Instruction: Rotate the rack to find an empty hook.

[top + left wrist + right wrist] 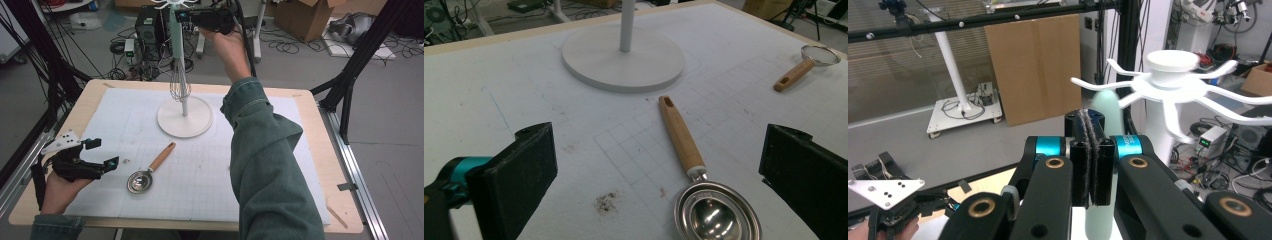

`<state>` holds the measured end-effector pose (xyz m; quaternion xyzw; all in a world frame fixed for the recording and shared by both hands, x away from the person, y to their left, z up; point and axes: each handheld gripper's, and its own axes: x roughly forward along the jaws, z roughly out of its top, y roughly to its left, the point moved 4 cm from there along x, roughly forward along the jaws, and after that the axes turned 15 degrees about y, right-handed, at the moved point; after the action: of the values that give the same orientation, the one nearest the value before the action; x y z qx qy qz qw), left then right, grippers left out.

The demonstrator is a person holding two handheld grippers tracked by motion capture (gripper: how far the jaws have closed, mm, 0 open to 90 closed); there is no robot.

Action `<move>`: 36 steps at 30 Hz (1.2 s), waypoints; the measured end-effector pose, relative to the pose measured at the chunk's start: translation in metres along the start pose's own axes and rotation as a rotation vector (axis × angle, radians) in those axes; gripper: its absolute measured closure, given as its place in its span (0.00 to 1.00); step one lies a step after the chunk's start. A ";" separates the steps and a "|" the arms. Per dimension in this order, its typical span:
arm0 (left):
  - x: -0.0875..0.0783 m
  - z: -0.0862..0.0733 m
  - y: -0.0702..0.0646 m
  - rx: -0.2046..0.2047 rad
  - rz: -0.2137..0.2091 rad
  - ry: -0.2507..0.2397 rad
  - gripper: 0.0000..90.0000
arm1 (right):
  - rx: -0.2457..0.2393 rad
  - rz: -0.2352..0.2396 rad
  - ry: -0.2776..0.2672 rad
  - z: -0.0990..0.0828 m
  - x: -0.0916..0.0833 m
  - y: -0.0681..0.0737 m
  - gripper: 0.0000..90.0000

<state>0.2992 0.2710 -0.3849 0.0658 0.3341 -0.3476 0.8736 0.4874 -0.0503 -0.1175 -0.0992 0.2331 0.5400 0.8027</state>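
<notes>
High view: the right gripper (182,16) is raised well above the table, up at the top of the white stand (185,117), with its pads pressed flat together right against the pale green handle of the whisk (180,82). The whisk hangs upright along the stand's pole, wire end down, just above the round base. In the right gripper view the closed pads (1090,160) meet face to face with nothing between them; the pale handle (1105,115) rises just behind them, and the stand's hook arms (1173,82) spread out just beyond and to the side of the fingertips. Whether the pads touch the handle I cannot tell. The left gripper (101,153) rests low at the near left corner of the table (345,200), its jaws held wide with nothing in them. In the left gripper view a measuring scoop (704,200) with a wooden handle lies on the white mat (524,75) between the spread fingers, nearer the one at the right of that view, untouched. A small strainer (809,65) lies farther off, beyond that same finger.
</notes>
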 end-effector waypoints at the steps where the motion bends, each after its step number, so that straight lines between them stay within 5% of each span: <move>1: 0.000 0.000 0.000 0.000 0.001 -0.001 0.03 | -0.003 -0.007 0.001 0.000 0.001 0.001 1.00; 10: -0.003 0.001 -0.003 0.008 0.001 -0.006 0.03 | -0.024 -0.034 0.012 0.005 0.009 0.011 1.00; 19: -0.004 0.001 -0.002 0.004 0.004 -0.007 0.03 | -0.014 -0.076 0.003 0.003 -0.002 0.005 1.00; 36: -0.005 0.000 -0.001 0.003 0.003 -0.009 0.03 | -0.028 -0.102 0.019 0.006 0.024 0.013 1.00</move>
<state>0.2963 0.2726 -0.3816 0.0660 0.3296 -0.3469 0.8756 0.4848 -0.0229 -0.1224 -0.1276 0.2278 0.5005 0.8254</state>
